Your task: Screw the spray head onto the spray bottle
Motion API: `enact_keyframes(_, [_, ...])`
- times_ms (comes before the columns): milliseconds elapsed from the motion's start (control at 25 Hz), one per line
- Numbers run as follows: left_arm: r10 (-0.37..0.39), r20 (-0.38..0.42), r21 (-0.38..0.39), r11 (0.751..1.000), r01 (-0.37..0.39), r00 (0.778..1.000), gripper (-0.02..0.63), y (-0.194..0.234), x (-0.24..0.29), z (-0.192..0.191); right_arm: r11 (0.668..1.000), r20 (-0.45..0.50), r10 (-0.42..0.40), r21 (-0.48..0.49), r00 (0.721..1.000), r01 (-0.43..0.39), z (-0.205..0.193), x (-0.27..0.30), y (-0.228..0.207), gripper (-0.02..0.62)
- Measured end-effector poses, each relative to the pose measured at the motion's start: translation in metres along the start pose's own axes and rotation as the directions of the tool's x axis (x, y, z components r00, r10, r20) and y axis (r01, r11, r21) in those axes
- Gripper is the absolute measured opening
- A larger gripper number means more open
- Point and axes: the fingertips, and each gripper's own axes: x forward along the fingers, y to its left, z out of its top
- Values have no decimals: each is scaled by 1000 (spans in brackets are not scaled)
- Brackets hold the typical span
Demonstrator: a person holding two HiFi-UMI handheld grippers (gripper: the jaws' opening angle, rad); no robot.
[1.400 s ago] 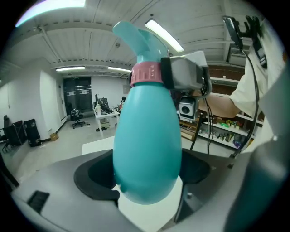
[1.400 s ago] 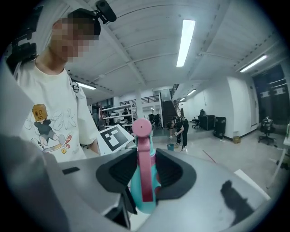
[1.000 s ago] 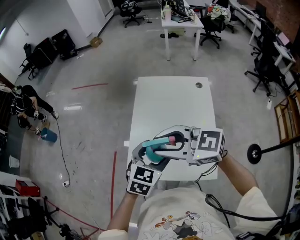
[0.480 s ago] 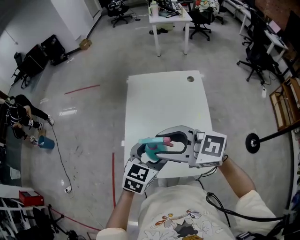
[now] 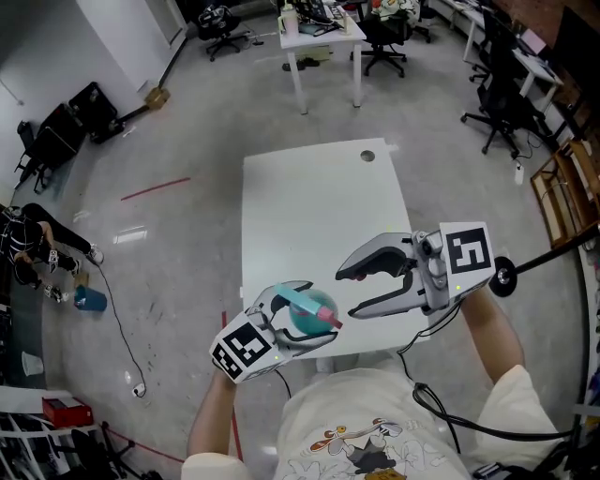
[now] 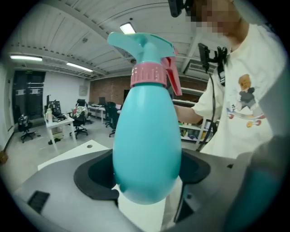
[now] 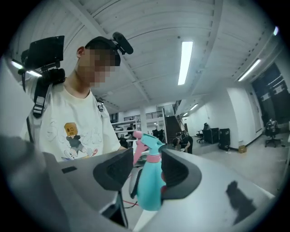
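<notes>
My left gripper (image 5: 317,315) is shut on the round body of the teal spray bottle (image 5: 309,314) and holds it over the near edge of the white table (image 5: 319,206). In the left gripper view the bottle (image 6: 145,149) stands upright between the jaws. The teal spray head (image 6: 142,45) sits on the bottle's neck, with a pink collar (image 6: 147,74) and a pink trigger (image 6: 174,79). My right gripper (image 5: 345,294) is to the right of the bottle and apart from it. Its jaws have just been opening and hold nothing. The right gripper view shows the bottle (image 7: 149,186) beyond its jaws.
The table has a round cable hole (image 5: 367,156) at its far end. A second white desk (image 5: 319,28) with office chairs stands beyond it. A blue cup (image 5: 91,298) sits on the floor at the left and a stand base (image 5: 506,277) at the right.
My right gripper has let go of the spray head, opened and drawn away to the right. My left gripper has swung down and left with the bottle in it.
</notes>
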Motion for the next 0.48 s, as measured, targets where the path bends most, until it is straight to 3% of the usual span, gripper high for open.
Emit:
enact_keyframes(80, [-63,-1,48,997,63,998,410,-15,2,9,1000,23,8,-10,1000,-7,0,-7,-1,184])
enact_keyframes(200, [-168,-21,91,981,170,985,410,-37,15,23,997,46,80,9,996,-81,0,-9,8,183])
enact_keyframes(360, [-308,-82,109,943,315,948,410,-65,23,29,979,15,202,34,979,-202,-3,5,32,183])
enact_keyframes(480, [-355,-131,117,921,370,925,410,-75,29,25,960,2,278,44,961,-278,-5,10,47,164])
